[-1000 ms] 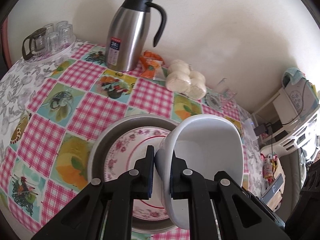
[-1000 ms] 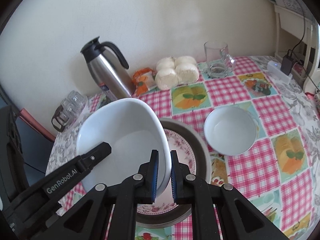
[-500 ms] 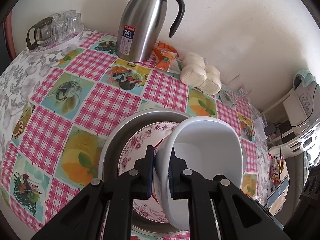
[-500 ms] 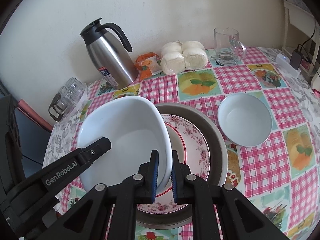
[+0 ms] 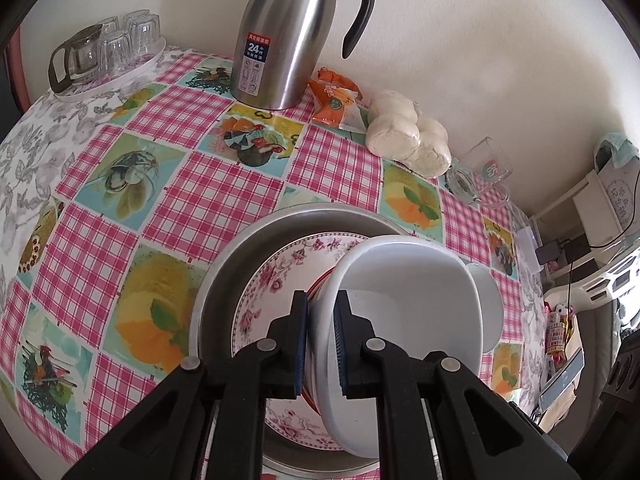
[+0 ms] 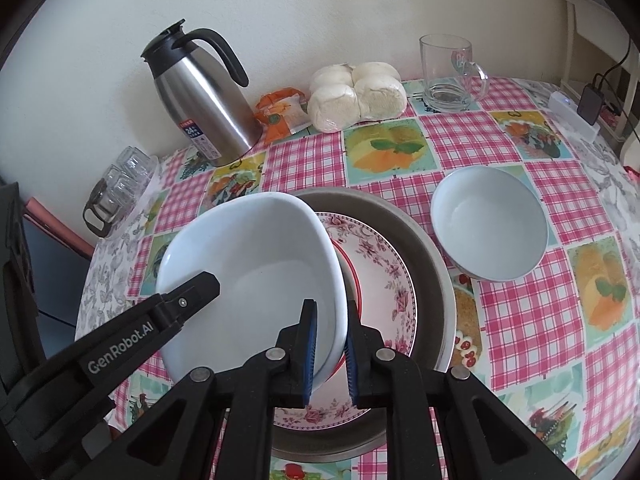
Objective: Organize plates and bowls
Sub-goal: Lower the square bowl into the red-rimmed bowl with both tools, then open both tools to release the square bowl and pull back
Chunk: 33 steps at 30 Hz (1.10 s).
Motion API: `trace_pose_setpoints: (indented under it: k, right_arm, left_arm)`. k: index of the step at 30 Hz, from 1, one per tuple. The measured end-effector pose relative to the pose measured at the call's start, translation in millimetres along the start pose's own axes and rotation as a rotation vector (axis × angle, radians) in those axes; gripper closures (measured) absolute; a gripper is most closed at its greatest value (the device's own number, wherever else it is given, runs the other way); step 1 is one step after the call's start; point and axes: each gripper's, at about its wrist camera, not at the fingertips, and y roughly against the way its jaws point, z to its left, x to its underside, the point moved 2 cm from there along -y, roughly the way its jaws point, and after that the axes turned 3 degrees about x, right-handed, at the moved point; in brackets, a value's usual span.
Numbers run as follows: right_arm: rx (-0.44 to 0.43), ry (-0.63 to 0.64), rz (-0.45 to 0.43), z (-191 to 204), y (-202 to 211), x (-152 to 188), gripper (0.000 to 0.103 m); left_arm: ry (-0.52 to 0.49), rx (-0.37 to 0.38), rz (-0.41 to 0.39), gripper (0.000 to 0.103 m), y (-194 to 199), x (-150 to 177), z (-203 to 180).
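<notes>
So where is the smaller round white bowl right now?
In the right wrist view, the smaller round white bowl sits on the checked tablecloth, right of the metal basin, below the glass mug.

Thermos [image 5: 292,36] lid cropped; floral plate [image 6: 380,264] perhaps half-hidden.

White large bowl [image 6: 256,272]; pink-flowered, red-ringed plate [image 6: 380,264]; grey metal basin [image 6: 432,256]; pale bluish small bowl [image 6: 490,222]; pink-checked, fruit-pictured tablecloth [image 5: 224,200]; silver, black-handled flask [image 5: 284,32]; orange packet [image 5: 334,98].

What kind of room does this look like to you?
Probably a home dining corner or kitchen: a table with a fruit-patterned cloth stands against a wall, with a steel thermos jug, a bag of buns and stacked plates.
</notes>
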Motion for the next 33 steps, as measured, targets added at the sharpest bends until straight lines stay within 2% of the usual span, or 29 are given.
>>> trace_pose_setpoints:
  k: [2, 6, 26, 28, 29, 33]
  right_arm:
    - [0.006, -0.004, 0.006, 0, 0, 0, 0.087]
    - [0.020, -0.004, 0.006, 0, 2, -1, 0.084]
    - [0.000, -0.026, -0.048, -4, 27, -11, 0.084]
    - [0.001, -0.026, -0.067, -3, 33, -13, 0.077]
    - [0.000, -0.027, -0.077, -3, 37, -14, 0.072]
    - [0.012, -0.030, -0.115, -5, 49, -17, 0.061]
  left_arm:
    - [0.003, 0.000, 0.004, 0.092, 0, 0, 0]
    - [0.008, 0.012, 0.006, 0.084, 1, 0, 0]
    - [-0.020, 0.029, -0.057, 0.082, 27, -4, -4]
    - [-0.037, 0.011, -0.069, 0.071, 33, -5, -6]
    - [-0.048, -0.003, -0.080, 0.061, 36, -6, -8]
    - [-0.076, -0.036, -0.112, 0.051, 49, -9, -11]
